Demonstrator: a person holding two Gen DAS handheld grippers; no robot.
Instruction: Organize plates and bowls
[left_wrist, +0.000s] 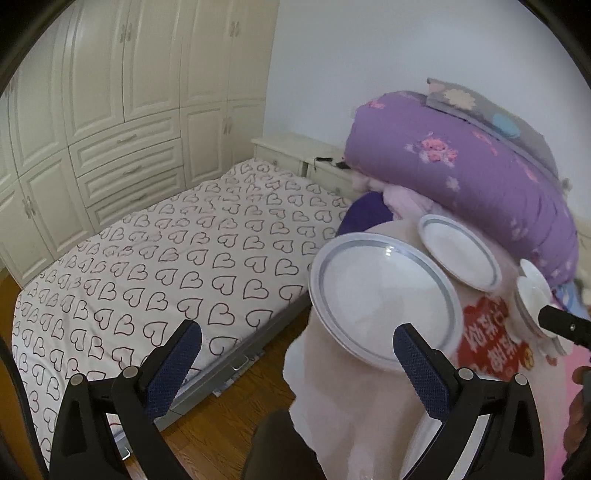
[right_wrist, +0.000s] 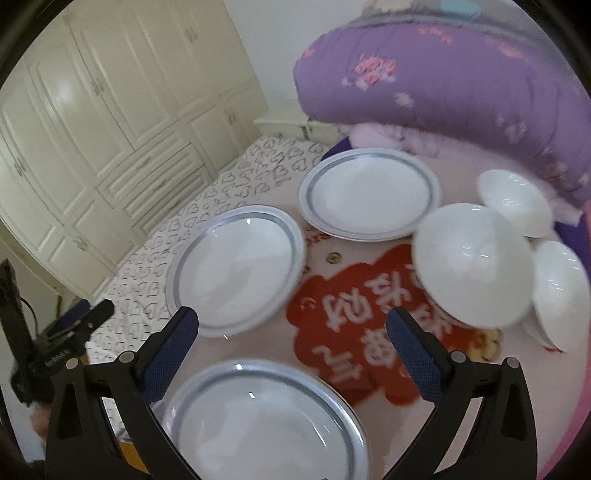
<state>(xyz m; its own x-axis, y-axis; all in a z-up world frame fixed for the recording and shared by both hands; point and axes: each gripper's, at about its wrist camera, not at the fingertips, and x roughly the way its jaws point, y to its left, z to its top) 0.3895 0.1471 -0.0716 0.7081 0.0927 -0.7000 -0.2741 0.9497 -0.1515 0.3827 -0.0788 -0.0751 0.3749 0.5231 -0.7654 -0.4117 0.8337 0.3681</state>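
Three white plates with grey rims lie on a pink cloth-covered surface (right_wrist: 332, 269): a near plate (right_wrist: 266, 424), a middle plate (right_wrist: 236, 269) and a far plate (right_wrist: 369, 192). Three white bowls sit at the right: a large one (right_wrist: 472, 262), a far one (right_wrist: 517, 201) and one at the edge (right_wrist: 561, 291). My right gripper (right_wrist: 291, 328) is open and empty above the near plate. My left gripper (left_wrist: 297, 343) is open and empty, left of the surface, beside a plate (left_wrist: 384, 299); a second plate (left_wrist: 458, 251) lies beyond. The other gripper's finger (left_wrist: 565, 325) shows by a bowl (left_wrist: 532, 295).
A bed with a heart-print sheet (left_wrist: 166, 258) lies to the left, with white wardrobes (left_wrist: 110, 110) behind it. A rolled purple quilt (left_wrist: 461, 166) is stacked behind the plates. A red patch with white characters (right_wrist: 369, 317) marks the cloth. Wooden floor (left_wrist: 221, 424) shows below.
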